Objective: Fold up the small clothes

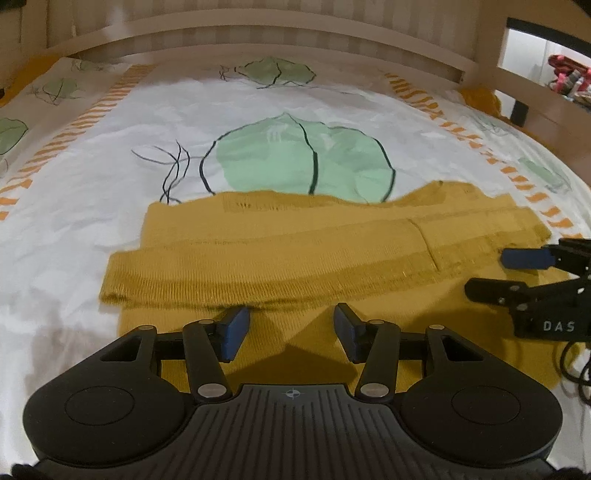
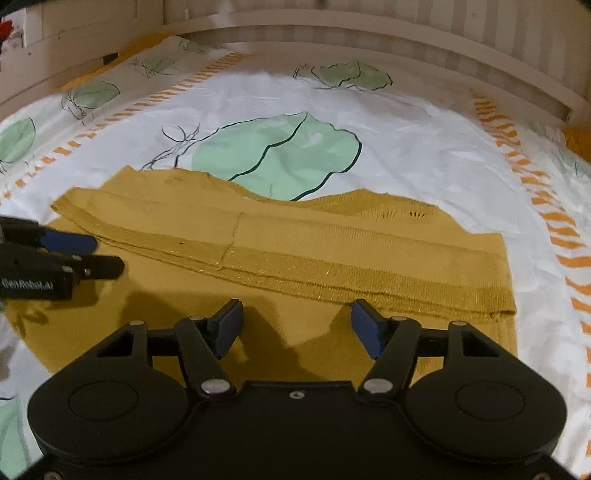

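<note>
Left wrist view looks down over the left tool (image 1: 291,334), whose 2 blue-padded fingers (image 1: 236,334) stand spread apart with nothing between them, hovering over the near part of a mustard-yellow knit sweater (image 1: 280,254). The sweater lies flat on a bed sheet (image 1: 92,192) that is white with large green leaf prints and orange dashed stripes. Both sleeves are folded across the body, forming a long horizontal band with a ribbed cuff (image 1: 114,280) at the left end. At the right edge of this view the right tool (image 1: 491,273) reaches in sideways over the sweater's right side, its fingers parted and holding nothing.

From the right wrist view, the right tool (image 2: 297,330) is likewise released, its blue pads (image 2: 369,332) wide apart above the sweater (image 2: 332,251), just short of the folded sleeve band. The left tool (image 2: 105,254) shows at the left edge, its fingers apart over the sweater's left side. A wooden bed frame (image 2: 332,26) curves behind the sheet (image 2: 424,158) at the far end. The sweater sits roughly in the middle of the bed, partly covering the largest green leaf print (image 2: 280,151).
</note>
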The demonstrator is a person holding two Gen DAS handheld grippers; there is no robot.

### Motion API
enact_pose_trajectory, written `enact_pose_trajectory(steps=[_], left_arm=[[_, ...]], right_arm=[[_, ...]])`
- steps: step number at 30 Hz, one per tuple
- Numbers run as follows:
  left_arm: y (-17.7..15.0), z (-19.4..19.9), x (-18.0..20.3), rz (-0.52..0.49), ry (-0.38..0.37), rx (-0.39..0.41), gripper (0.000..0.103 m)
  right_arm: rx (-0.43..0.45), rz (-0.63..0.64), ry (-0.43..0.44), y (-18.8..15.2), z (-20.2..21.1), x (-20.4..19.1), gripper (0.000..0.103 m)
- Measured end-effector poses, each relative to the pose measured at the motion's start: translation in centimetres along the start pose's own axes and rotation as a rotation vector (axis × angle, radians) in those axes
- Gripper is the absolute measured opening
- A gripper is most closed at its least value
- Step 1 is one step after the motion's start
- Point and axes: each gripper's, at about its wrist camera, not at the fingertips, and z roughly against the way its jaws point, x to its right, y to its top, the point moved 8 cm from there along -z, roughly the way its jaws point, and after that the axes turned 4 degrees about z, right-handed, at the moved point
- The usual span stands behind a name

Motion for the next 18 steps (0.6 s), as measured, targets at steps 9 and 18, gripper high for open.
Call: enact_pose_trajectory(steps=[9,18], left_arm=[[3.7,-2.8,-2.3,0.035,0.019,0.009,0.049],[5.7,-3.1,-6.4,0.140,0.094,0.052,0.049]], right_arm=[[0.046,-0.078,-0.049,2.5,-2.4,3.1,0.068],[0.084,-0.202,-0.088,3.9,-2.6,6.7,0.070]])
